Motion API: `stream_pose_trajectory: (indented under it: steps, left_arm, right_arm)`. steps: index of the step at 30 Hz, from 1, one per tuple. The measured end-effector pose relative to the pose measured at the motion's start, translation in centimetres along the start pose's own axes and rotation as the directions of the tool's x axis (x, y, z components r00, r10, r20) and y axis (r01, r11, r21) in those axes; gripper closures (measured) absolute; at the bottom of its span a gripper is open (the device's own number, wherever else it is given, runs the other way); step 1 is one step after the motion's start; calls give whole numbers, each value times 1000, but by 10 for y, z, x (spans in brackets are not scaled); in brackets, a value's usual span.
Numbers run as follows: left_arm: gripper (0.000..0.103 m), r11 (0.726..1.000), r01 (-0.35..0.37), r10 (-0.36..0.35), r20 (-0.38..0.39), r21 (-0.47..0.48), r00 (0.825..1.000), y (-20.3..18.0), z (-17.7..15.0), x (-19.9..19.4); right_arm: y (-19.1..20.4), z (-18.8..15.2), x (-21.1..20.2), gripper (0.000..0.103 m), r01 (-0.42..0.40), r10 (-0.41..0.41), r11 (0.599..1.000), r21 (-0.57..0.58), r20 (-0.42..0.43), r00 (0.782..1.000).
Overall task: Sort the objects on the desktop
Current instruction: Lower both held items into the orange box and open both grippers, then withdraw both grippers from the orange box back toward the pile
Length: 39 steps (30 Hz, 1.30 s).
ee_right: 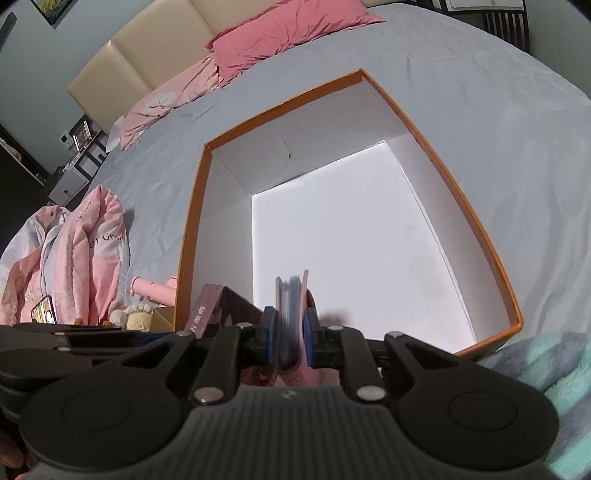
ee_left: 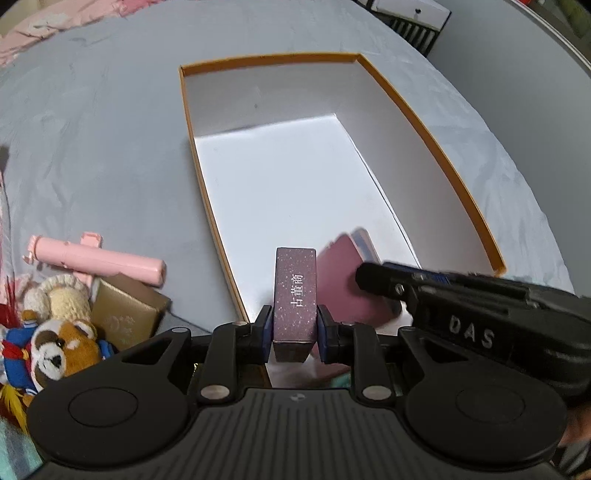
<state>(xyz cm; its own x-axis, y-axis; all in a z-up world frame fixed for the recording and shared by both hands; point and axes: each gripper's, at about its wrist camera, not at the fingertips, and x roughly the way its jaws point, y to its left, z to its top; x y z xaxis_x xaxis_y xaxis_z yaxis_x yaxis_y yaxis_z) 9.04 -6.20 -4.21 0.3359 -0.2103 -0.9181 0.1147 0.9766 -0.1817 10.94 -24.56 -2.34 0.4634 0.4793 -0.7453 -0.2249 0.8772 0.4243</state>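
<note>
An open orange-rimmed box with a white inside (ee_left: pixel 192 122) (ee_right: pixel 192 206) lies on the grey bedsheet. My left gripper (ee_left: pixel 294 328) is shut on a purple speckled box with white characters (ee_left: pixel 295 295), held over the box's near end; it also shows in the right wrist view (ee_right: pixel 208 308). My right gripper (ee_right: pixel 290 334) is shut on a pink card holder with blue sleeves (ee_right: pixel 291 295), held upright over the near end; it shows in the left wrist view (ee_left: pixel 340 280), beside the purple box.
Left of the box lie a pink stick (ee_left: pixel 99 258), a gold box (ee_left: pixel 125 310), a red panda plush (ee_left: pixel 55 350) and a cream plush (ee_left: pixel 61 295). A pink jacket (ee_right: pixel 85 243) and a phone (ee_right: pixel 44 310) lie further left. Pink pillows (ee_right: pixel 280 33) are far off.
</note>
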Motion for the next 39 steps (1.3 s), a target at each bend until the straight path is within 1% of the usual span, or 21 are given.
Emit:
stream_pose_trajectory:
  steps: [2, 6, 8, 10, 13, 16, 19, 23, 25, 26, 29, 32, 35, 37, 39]
  left_arm:
    - [75, 1000, 17, -17, -15, -3, 1000, 0, -2, 0]
    - [74, 1000, 6, -6, -11, 7, 1000, -3, -6, -1]
    - [74, 1000, 20, -20, -18, 6, 1000, -3, -6, -3]
    - [71, 1000, 31, -31, -21, 3, 999, -1, -7, -2]
    - [71, 999, 49, -49, -18, 0, 999, 2, -9, -4]
    - [71, 997, 75, -75, 7, 12, 997, 5, -12, -13]
    - [71, 995, 89, -91, 46, 54, 995, 8, -17, -32]
    - [71, 991, 43, -55, 93, 125, 994, 11, -26, -54]
    - [71, 990, 29, -45, 108, 138, 993, 15, -30, -61]
    - [71, 990, 25, -42, 115, 140, 992, 18, -32, -64]
    - [71, 992, 7, -24, 127, 126, 992, 28, -35, -68]
    - [71, 994, -1, -13, 131, 105, 991, 39, -38, -71]
    - [71, 995, 4, -18, 141, 102, 990, 50, -42, -75]
    - [71, 995, 11, -25, 140, 102, 990, 58, -45, -76]
    - [71, 995, 14, -27, 138, 98, 990, 69, -48, -78]
  right_arm:
    - [-2, 1, 1, 87, -13, 13, 1000, 11, -9, 1000]
    - [-1, 1, 2, 87, -25, 25, 1000, 18, -24, 999]
    - [-1, 1, 1, 87, -36, 37, 999, 22, -30, 999]
    - [-1, 0, 1, 87, -49, 50, 998, 30, -39, 998]
    - [3, 1, 3, 87, -59, 61, 998, 27, -52, 997]
    - [9, 0, 4, 87, -37, 37, 999, 10, -62, 997]
    - [17, 0, 2, 87, -21, 19, 999, -27, -66, 998]
    - [34, -1, 7, 87, 20, -27, 995, -97, -78, 997]
    - [40, -3, 13, 86, 34, -45, 992, -119, -92, 995]
    - [42, -4, 16, 86, 26, -38, 993, -116, -105, 994]
    - [47, -6, 20, 85, -12, -2, 994, -108, -130, 991]
    - [53, -7, 21, 84, 7, -24, 992, -125, -135, 990]
    - [55, -5, 22, 79, 8, -28, 992, -126, -155, 988]
    - [57, -6, 24, 78, 25, -50, 988, -151, -160, 986]
    - [61, -7, 22, 77, 27, -55, 984, -177, -152, 987]
